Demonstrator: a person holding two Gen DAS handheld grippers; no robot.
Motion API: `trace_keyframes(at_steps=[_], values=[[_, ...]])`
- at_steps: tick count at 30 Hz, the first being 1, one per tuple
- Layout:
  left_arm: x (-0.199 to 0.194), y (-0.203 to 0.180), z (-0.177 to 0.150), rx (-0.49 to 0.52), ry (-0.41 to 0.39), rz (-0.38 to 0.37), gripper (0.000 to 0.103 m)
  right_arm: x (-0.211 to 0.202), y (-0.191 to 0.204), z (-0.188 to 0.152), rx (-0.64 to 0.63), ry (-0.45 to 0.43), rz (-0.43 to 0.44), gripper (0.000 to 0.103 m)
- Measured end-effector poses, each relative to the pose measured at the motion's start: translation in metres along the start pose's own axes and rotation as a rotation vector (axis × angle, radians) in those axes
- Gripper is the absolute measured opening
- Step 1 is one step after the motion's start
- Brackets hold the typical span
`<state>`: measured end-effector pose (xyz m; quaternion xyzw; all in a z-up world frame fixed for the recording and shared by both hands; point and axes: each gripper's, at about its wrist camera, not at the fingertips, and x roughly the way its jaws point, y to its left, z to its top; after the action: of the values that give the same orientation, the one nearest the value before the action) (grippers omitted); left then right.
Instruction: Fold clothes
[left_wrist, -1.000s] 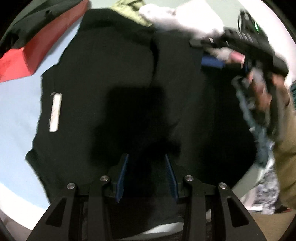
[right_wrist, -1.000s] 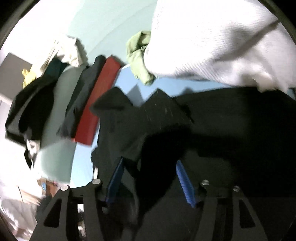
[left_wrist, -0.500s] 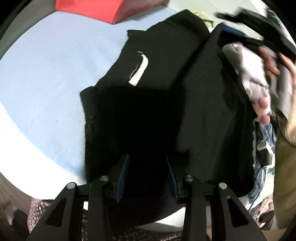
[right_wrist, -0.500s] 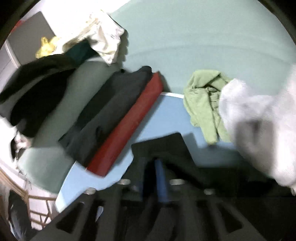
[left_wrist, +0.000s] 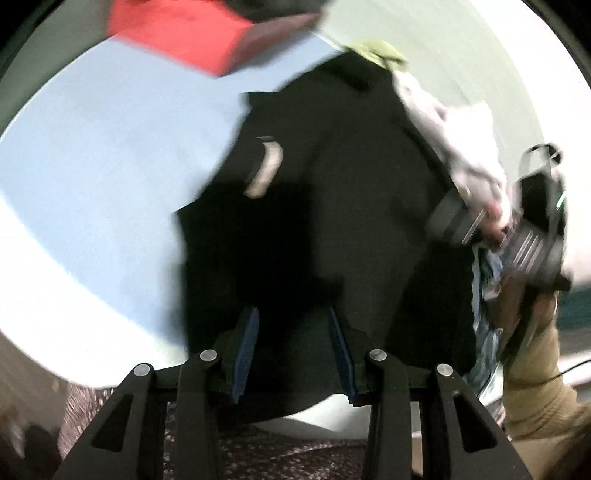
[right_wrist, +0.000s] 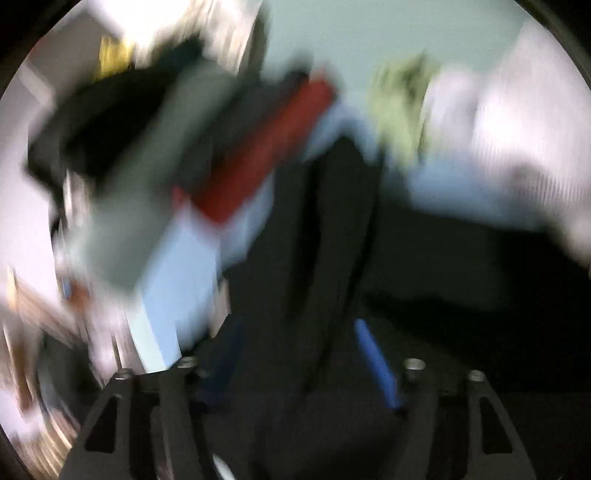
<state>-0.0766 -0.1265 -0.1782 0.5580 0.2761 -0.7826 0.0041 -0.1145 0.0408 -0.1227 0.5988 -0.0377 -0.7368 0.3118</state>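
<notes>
A black garment (left_wrist: 332, 221) lies folded lengthwise on the light blue surface (left_wrist: 92, 147), with a white label (left_wrist: 264, 171) showing on its left part. My left gripper (left_wrist: 293, 354) holds the near edge, the cloth bunched between its blue pads. At the right of that view a hand in a tan sleeve carries my right gripper (left_wrist: 461, 221) over the garment's right side. The right wrist view is smeared; there my right gripper (right_wrist: 299, 365) has a raised black fold (right_wrist: 332, 240) between its closing jaws, clear of the right pad (right_wrist: 376, 365).
A red folded garment (left_wrist: 177, 33) lies at the far edge, with a green cloth (left_wrist: 380, 51) and a white knit garment (left_wrist: 461, 147) beside the black one. Dark clothes (right_wrist: 110, 122) are piled to the left. The surface's near edge runs just under my left gripper.
The black garment went from spread wide to folded into a narrower strip. My left gripper pulled it toward the near edge. The right gripper swung from the upper right down to mid right.
</notes>
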Motion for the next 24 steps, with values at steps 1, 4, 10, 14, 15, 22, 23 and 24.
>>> trace_keyframes(at_steps=[1, 4, 10, 14, 15, 22, 23, 24], values=[[0.006, -0.008, -0.001, 0.041, 0.032, 0.043, 0.041, 0.016, 0.007, -0.020, -0.015, 0.059, 0.001, 0.044], [0.033, -0.021, -0.013, 0.151, 0.181, 0.194, 0.024, 0.043, 0.024, -0.061, -0.043, 0.095, -0.050, 0.042], [0.036, -0.018, -0.038, 0.226, 0.287, 0.299, 0.012, 0.049, 0.051, -0.088, -0.068, 0.142, 0.051, 0.003], [0.031, -0.002, -0.064, 0.202, 0.347, 0.347, 0.011, 0.047, 0.054, -0.107, -0.086, 0.190, 0.108, 0.003], [0.031, 0.002, -0.071, 0.202, 0.352, 0.351, 0.011, 0.045, 0.055, -0.112, -0.094, 0.199, 0.117, 0.003], [-0.015, -0.019, -0.044, 0.184, 0.215, 0.226, 0.012, 0.030, 0.045, -0.120, -0.045, 0.153, 0.142, 0.026], [-0.017, -0.025, -0.040, 0.211, 0.200, 0.235, 0.012, 0.018, 0.045, -0.116, -0.046, 0.122, 0.165, 0.037], [-0.018, -0.031, -0.036, 0.237, 0.185, 0.244, 0.012, 0.011, 0.044, -0.115, -0.038, 0.102, 0.181, 0.038]])
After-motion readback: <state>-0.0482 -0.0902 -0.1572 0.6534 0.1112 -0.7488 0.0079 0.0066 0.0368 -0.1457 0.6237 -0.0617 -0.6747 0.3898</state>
